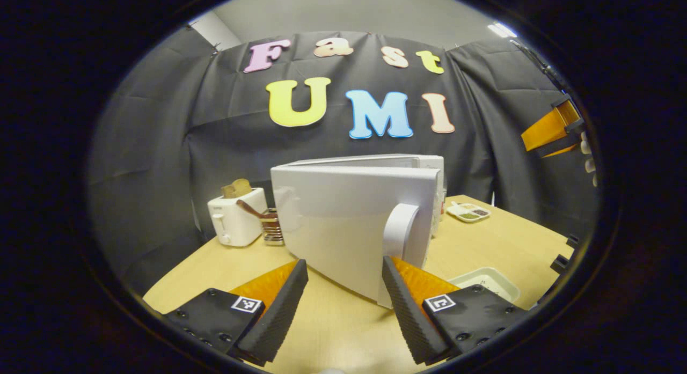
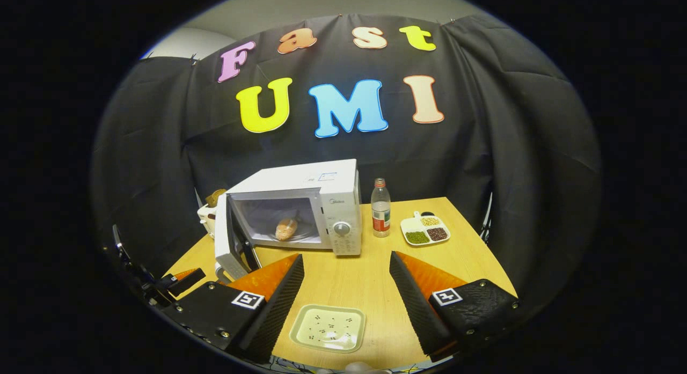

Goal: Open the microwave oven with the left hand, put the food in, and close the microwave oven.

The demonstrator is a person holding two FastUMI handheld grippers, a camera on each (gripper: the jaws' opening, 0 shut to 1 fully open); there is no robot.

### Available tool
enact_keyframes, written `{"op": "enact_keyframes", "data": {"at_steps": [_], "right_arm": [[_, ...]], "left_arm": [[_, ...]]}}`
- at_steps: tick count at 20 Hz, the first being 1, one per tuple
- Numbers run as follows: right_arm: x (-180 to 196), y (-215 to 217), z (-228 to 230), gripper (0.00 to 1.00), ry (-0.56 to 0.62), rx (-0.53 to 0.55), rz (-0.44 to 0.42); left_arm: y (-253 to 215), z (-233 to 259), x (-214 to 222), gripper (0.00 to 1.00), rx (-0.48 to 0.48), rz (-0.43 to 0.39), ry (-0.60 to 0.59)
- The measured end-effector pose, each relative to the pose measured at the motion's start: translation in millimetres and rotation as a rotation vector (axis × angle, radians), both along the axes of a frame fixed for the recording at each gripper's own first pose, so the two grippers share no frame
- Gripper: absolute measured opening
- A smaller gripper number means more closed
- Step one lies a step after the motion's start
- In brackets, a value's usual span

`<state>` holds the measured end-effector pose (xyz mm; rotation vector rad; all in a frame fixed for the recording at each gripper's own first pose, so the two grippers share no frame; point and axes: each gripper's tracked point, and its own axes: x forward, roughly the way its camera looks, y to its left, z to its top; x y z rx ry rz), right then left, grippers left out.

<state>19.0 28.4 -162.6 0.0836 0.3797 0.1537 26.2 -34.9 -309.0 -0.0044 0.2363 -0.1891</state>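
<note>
left gripper – agape, right gripper – agape

Both views are showing even, moderately bright indoor lighting coming from overhead. In the left gripper view a ceiling light is glaring white at the upper right edge. The microwave door is catching soft light and grading from bright at top to grey below. The table in the right gripper view is carrying faint, diffuse shadows beneath the 2 fingers. The microwave interior is appearing dimmer than its casing. Fisheye distortion is bending the booth wall and table edges strongly toward the rim. Centres are staying sharp; edges are softening slightly.
</note>
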Motion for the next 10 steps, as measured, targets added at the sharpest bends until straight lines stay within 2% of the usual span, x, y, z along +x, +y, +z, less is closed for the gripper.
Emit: {"op": "enact_keyframes", "data": {"at_steps": [7,10], "right_arm": [[14.1,-33.4,-11.5,0.98,0.023,0.012,-0.047],[23.7,-45.2,-13.9,0.98,0.031,0.021,-0.064]], "left_arm": [[-67.0,8.9,62.5,0.95,-0.038,-0.073,-0.034],[-87.8,-1.7,85.3,0.94,-0.051,-0.084,-0.016]]}}
